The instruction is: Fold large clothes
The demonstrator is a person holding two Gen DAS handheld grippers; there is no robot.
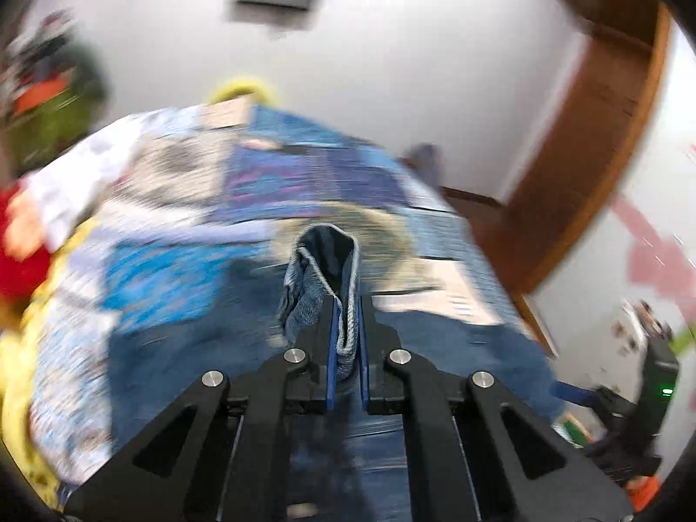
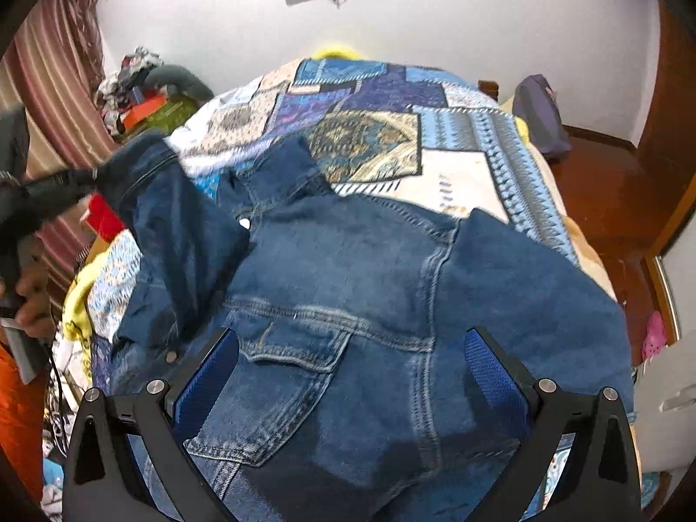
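Far left in the right wrist view: a striped curtain [image 2: 56, 87] hanging, with a heap of clutter [image 2: 139, 91] at its foot by the white wall [image 2: 435, 21]. Lower on that side, a hand [image 2: 32, 300] wrapped round the handle of the left tool [image 2: 93, 174], seen here side-on, its tip buried in a raised sleeve [image 2: 174, 217] of the denim jacket [image 2: 348, 287]. In the left wrist view, much blurred, left tool [image 1: 346, 326] clamped tight on a fold of pale-edged denim [image 1: 324, 278], the cloth standing up between the blue pads [image 1: 332, 348] and lifted clear of the bed.

Centre: jacket spread flat across the near half of the bed, over a patchwork bedspread [image 2: 369, 100] in blues, cream and gold. Collar toward the far side, chest pocket [image 2: 278, 374] with its flap near the camera, seams running down the front. Lifted sleeve draped over the jacket's left shoulder.

Near centre: right tool [image 2: 352, 369] spread wide, hovering just above the jacket, one blue pad each side of the pocket panel, nothing pinched between them. Contact with the cloth not possible to tell.

Right: other sleeve lying flat toward the bed's right edge. Beyond it, reddish wooden floor [image 2: 609, 191], a dark bag [image 2: 539, 113] by the wall, and a wooden door frame [image 2: 670, 130] at the far right.
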